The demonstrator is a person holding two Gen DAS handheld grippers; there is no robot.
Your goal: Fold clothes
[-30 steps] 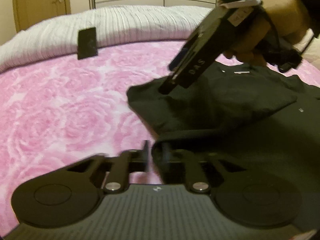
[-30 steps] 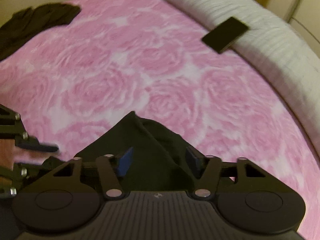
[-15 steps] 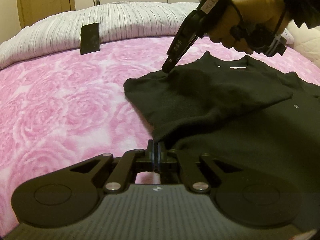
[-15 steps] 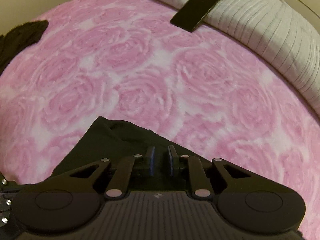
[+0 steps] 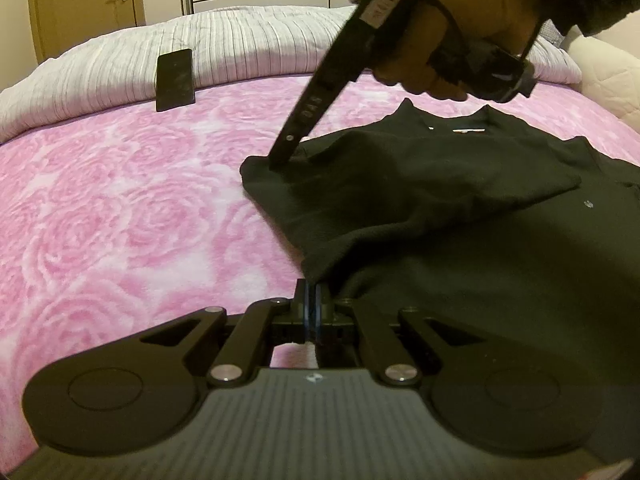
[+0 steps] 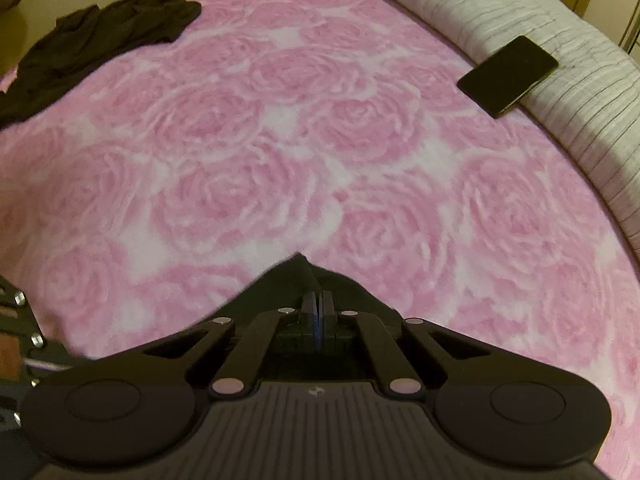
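Note:
A black shirt [image 5: 440,200] lies on the pink rose-patterned blanket [image 5: 120,220], collar towards the far side, with one side folded over its body. My left gripper [image 5: 311,294] is shut on the near corner of that folded flap. In the same view my right gripper [image 5: 278,164], held by a hand, points down onto the flap's far corner. The right wrist view shows the right gripper [image 6: 318,300] shut on that black shirt corner [image 6: 292,276], which forms a peak in front of the fingers.
A black phone [image 5: 175,79] leans on the striped grey bedding roll [image 5: 240,40]; it also shows as the phone [image 6: 508,76] at the right. Another dark garment [image 6: 88,44] lies crumpled at the blanket's far left. A wooden door [image 5: 84,0] stands behind the bed.
Both grippers went from open to shut on the folded flap's corners. The right gripper shifted along the flap edge to its far corner.

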